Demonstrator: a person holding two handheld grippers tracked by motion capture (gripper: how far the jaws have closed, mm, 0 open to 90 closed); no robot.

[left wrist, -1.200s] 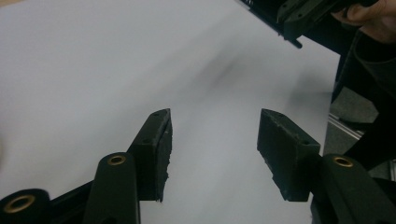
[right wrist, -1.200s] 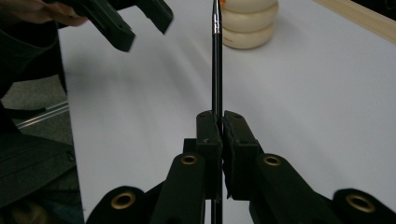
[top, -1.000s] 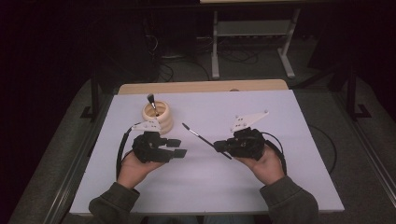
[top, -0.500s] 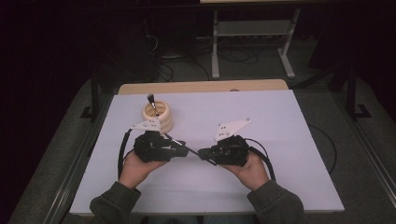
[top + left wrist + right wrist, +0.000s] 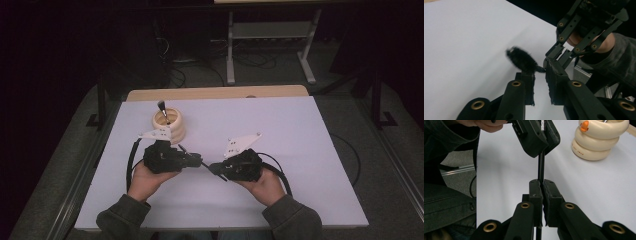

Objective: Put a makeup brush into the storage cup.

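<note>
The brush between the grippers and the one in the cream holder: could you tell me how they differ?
The held brush lies roughly level, clamped in the right gripper; the holder brush stands upright, bristles up, in the cream holder, ungripped. Both are slim with dark bristles.

The white, matte-covered counter (image 5: 280, 150) was the one brightly lit surface in the high view; the room behind it lay in near darkness, detail lost in black. Light fell from above and shadows under the hands stayed soft and short. In the left gripper view the fuzzy black bristle head of a slim brush (image 5: 522, 59) was blurred, and the counter washed out to flat pale grey. The right gripper view was sharper, its lower edges dim.
</note>
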